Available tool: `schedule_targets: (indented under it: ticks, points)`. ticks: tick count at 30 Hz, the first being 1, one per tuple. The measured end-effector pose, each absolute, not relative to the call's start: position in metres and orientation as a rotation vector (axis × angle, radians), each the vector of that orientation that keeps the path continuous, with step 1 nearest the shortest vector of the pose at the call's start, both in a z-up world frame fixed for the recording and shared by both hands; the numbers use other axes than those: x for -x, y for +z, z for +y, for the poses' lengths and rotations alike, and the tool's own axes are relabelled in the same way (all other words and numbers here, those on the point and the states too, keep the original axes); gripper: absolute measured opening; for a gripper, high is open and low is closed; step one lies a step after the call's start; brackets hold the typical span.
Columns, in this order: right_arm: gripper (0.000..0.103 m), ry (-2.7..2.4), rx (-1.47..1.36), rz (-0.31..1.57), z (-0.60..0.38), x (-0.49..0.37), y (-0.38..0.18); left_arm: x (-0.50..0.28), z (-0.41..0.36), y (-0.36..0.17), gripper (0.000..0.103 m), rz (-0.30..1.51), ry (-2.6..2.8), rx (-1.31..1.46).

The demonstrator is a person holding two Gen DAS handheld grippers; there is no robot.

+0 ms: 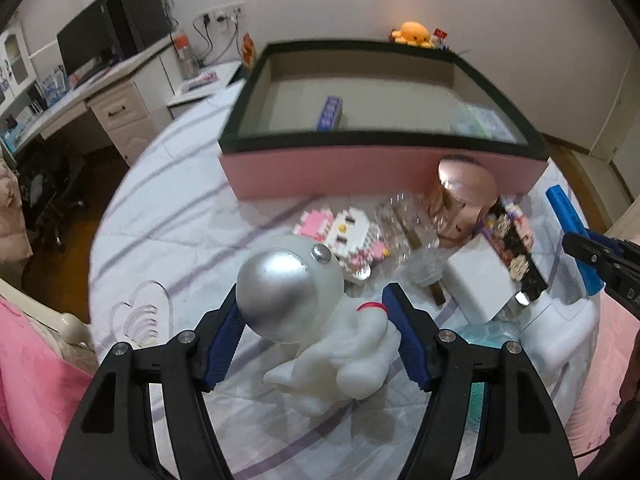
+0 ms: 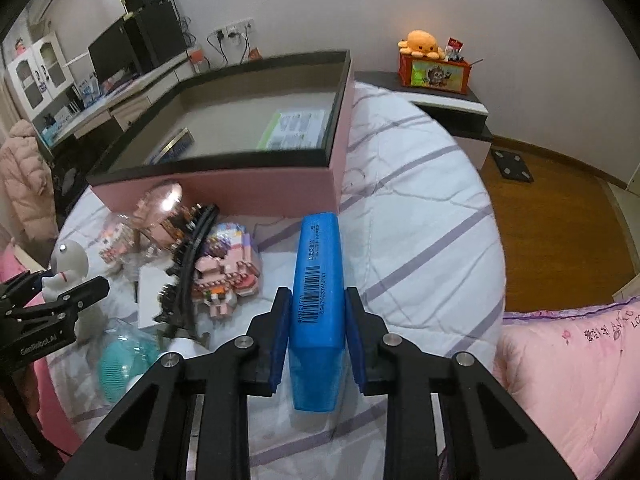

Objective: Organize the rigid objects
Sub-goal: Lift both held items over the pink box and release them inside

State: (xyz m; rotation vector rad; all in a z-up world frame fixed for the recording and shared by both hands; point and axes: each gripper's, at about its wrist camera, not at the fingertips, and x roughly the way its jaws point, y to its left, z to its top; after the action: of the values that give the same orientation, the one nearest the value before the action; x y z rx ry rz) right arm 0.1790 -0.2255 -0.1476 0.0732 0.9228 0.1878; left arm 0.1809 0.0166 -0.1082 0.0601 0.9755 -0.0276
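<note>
Tongs (image 1: 312,312) (image 2: 317,312) clamped: astronaut figure (image 1: 320,320), blue case (image 2: 318,304)

Blurred clear plastic packet (image 1: 400,220)

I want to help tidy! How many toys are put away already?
Two things already lie in the pink box. In hand: the left gripper holds the astronaut, the right gripper the blue case. Block figures, a rose-gold piece and more still wait on the bed.

White striped bed quilt (image 2: 420,216) carries pink box (image 2: 256,188), brick figures (image 2: 224,264), white box (image 1: 476,280).
</note>
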Motion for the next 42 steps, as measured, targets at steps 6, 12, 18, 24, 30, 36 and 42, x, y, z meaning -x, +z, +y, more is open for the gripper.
schedule_targets:
  ticks: [6,12,18,24,30,36,42]
  points:
    - [0.026,0.176,-0.098,0.812,-0.228,-0.161,-0.113,-0.170,0.017,-0.070,0.069,0.859,-0.039,-0.090]
    - [0.026,0.190,-0.108,0.657,-0.221,-0.129,-0.065,-0.153,0.021,-0.022,0.069,0.716,-0.048,-0.088]
    - [0.026,0.205,-0.089,0.527,-0.211,-0.098,-0.028,-0.135,0.025,0.020,0.069,0.572,-0.085,-0.090]
    - [0.026,0.208,-0.076,0.453,-0.202,-0.078,-0.011,-0.120,0.029,0.040,0.069,0.500,-0.108,-0.083]
    - [0.026,0.211,-0.078,0.424,-0.196,-0.071,-0.006,-0.115,0.033,0.040,0.069,0.496,-0.116,-0.074]
    - [0.026,0.212,-0.070,0.425,-0.196,-0.069,-0.007,-0.117,0.033,0.037,0.069,0.508,-0.113,-0.070]
    - [0.027,0.222,-0.068,0.426,-0.194,-0.071,-0.006,-0.119,0.033,0.035,0.069,0.508,-0.113,-0.069]
